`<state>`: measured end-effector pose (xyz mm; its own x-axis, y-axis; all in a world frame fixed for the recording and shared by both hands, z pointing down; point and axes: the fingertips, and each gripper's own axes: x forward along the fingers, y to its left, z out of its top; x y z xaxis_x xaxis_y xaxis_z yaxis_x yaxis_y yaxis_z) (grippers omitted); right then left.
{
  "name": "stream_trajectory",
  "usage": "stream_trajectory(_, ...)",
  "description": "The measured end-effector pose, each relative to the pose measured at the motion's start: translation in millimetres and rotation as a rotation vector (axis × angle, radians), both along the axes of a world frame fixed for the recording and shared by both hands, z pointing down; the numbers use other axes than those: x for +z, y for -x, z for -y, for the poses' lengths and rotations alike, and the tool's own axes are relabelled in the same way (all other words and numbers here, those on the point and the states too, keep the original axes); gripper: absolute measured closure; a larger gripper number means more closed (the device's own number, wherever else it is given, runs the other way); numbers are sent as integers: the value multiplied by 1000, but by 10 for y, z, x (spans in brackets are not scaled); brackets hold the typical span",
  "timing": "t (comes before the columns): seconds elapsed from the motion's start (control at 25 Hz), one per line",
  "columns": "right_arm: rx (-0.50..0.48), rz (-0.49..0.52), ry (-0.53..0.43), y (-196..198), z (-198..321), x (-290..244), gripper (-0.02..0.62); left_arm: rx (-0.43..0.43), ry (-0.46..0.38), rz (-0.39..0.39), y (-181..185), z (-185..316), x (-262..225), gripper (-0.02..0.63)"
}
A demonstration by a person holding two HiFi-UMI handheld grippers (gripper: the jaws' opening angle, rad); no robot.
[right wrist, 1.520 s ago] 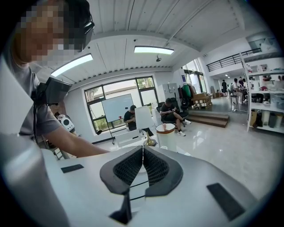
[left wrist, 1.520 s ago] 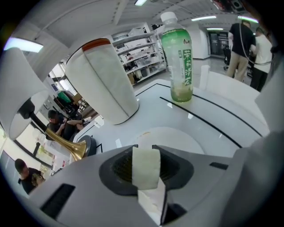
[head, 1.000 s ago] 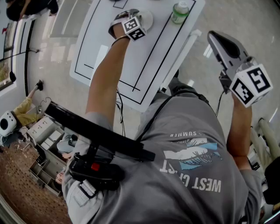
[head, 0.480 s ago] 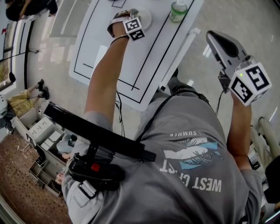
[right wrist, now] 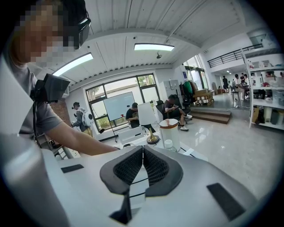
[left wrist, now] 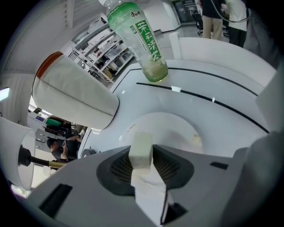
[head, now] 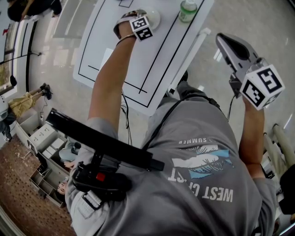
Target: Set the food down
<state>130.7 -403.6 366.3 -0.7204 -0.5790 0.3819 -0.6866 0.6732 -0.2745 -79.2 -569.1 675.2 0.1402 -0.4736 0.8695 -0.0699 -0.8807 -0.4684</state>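
A pale cream block of food (left wrist: 140,150) sits clamped between the pads of my left gripper (left wrist: 141,165), just above a white plate (left wrist: 177,133) on the white table (left wrist: 230,71). In the head view the left gripper (head: 133,20) reaches over that plate (head: 154,17) at the table's far end. My right gripper (right wrist: 143,166) is shut with nothing in it; the head view shows the right gripper (head: 228,44) held high off the table's right side, above the floor.
A green-labelled bottle (left wrist: 141,40) (head: 188,11) stands just beyond the plate. A white cup with a brown rim (left wrist: 73,93) is left of it. Black lines (head: 159,55) mark the table. Shelves and boxes (head: 46,138) lie on the floor at left.
Both grippers have barely shifted. On the floor at left, a person in yellow has moved back from the grey boxes.
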Motion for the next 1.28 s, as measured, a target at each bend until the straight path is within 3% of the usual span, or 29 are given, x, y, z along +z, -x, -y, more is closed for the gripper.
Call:
stream_trajectory(0.44, -6, -2, 17, 114, -98, 58, 588, -40, 89, -83, 16, -184, -22, 465)
stream_trajectory(0.92, -10, -5, 20, 229, -182, 54, 588, 13, -11, -74, -37, -205, -206, 463)
stream_trajectory(1.28, -24, 2, 5, 385, -271, -5, 588, 4, -67, -152, -42, -304, -528, 463)
